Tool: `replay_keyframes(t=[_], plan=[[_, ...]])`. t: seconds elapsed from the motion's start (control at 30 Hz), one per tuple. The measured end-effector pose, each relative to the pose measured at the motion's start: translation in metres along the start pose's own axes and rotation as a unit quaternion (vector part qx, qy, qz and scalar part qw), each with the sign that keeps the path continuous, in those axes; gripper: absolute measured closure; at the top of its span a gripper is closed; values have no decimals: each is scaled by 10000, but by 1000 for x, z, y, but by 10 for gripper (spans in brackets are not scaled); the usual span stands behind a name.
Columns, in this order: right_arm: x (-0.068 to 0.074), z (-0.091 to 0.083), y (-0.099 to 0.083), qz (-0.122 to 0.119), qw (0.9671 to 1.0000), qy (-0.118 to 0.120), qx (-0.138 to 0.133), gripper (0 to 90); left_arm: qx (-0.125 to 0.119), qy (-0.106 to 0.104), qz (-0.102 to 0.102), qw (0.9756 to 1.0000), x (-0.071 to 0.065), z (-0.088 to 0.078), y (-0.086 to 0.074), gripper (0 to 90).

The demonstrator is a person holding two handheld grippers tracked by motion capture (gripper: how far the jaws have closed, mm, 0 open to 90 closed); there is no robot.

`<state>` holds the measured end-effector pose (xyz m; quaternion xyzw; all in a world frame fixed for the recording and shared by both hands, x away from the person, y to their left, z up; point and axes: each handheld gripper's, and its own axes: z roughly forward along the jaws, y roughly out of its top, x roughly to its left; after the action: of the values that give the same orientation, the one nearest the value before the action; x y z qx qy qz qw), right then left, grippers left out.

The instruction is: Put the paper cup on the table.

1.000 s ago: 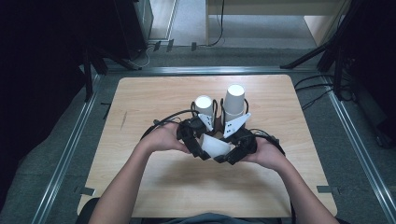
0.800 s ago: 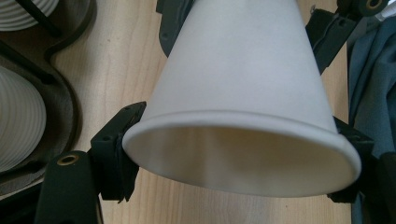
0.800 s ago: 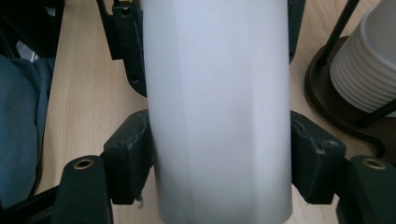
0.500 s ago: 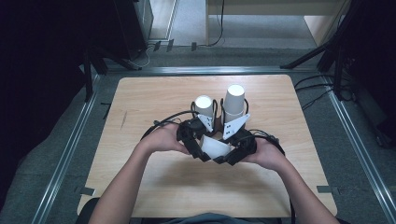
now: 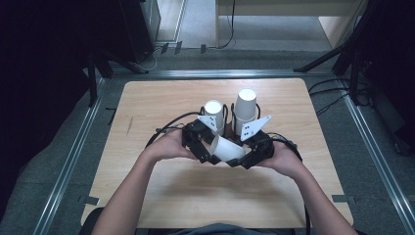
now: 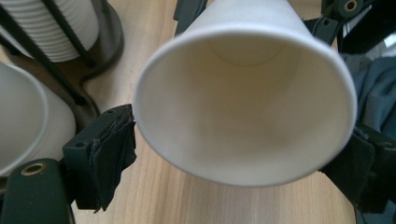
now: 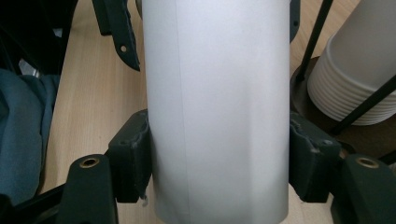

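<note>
High view: a white paper cup (image 5: 228, 148) lies on its side between the left gripper (image 5: 208, 152) and the right gripper (image 5: 247, 157), above the near middle of the wooden table (image 5: 147, 103). Behind them stand two racks of stacked cups (image 5: 214, 113), partly masked by the grippers' grey plates. Where the jaws meet the cup is too small to judge here. Left gripper view: the cup's open mouth (image 6: 245, 93) faces the camera; the left pad sits just off the rim with a sliver of table between, the right pad is half cut off by the frame, and these jaws have just been opening, so the cup looks let go. Right gripper view: both pads press the cup's wall (image 7: 217, 107), clamped; its ends are cropped.
</note>
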<state>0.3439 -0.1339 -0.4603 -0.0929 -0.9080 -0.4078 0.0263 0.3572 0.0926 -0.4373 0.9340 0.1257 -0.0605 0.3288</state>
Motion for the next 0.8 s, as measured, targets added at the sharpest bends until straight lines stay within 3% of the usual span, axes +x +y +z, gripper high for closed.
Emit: replay_keyframes(t=[0.23, 0.67, 0.8], plan=[[-2, -7, -2, 96, 9999, -41, -117, 334, -367, 61, -192, 9991, 1, -8, -7, 110], [-5, -15, -4, 217, 9991, -57, -371, 332, -681, 115, -468, 9965, 2, -6, -13, 126], [-6, -17, -4, 245, 9987, -44, -434, 331, -853, 136, -565, 9947, 2, -4, -13, 128]])
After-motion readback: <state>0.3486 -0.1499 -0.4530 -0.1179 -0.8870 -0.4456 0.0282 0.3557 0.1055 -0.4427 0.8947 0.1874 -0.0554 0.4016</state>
